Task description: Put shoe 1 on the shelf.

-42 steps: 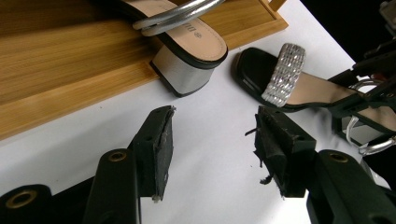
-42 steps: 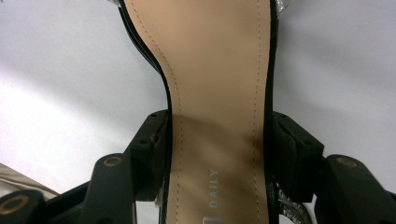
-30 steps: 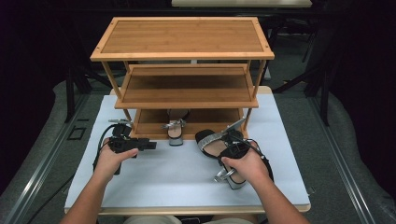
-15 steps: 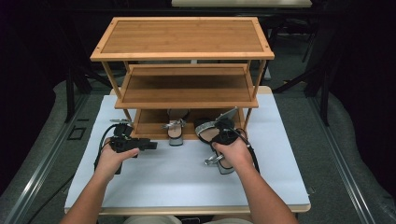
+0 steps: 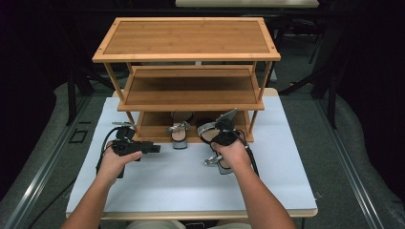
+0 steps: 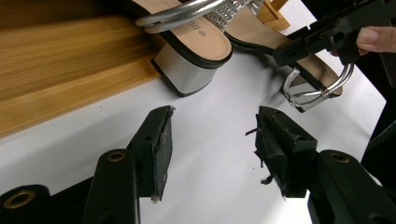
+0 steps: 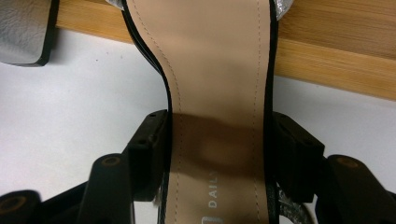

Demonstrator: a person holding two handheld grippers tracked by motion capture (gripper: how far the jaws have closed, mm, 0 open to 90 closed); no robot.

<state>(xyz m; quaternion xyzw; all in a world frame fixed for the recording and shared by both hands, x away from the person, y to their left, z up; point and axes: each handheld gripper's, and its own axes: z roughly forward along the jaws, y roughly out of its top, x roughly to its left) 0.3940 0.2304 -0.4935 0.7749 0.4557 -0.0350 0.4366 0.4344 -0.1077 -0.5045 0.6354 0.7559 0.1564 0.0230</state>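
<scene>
**R gripper on sandal at rack's bottom shelf**

At the front edge of the bamboo shoe rack (image 5: 191, 90), I see my R gripper (image 7: 217, 154) astride a sandal (image 7: 217, 93), one jaw either side of the insole. Its jaws have just been opening, w/ the sandal between them; the pads sit against the sole's edges, but I can't tell if they grip. The sandal's toe lies on the lowest shelf (image 5: 153, 125) and its heel hangs over the white table (image 5: 191, 181). A second sandal (image 5: 179, 132) is at 9 o'clock of it, toe in on the same shelf, block heel out. My L gripper (image 5: 152, 148) is at 9 o'clock of that one, over the table, jaws approx. half open, nothing in them.
</scene>
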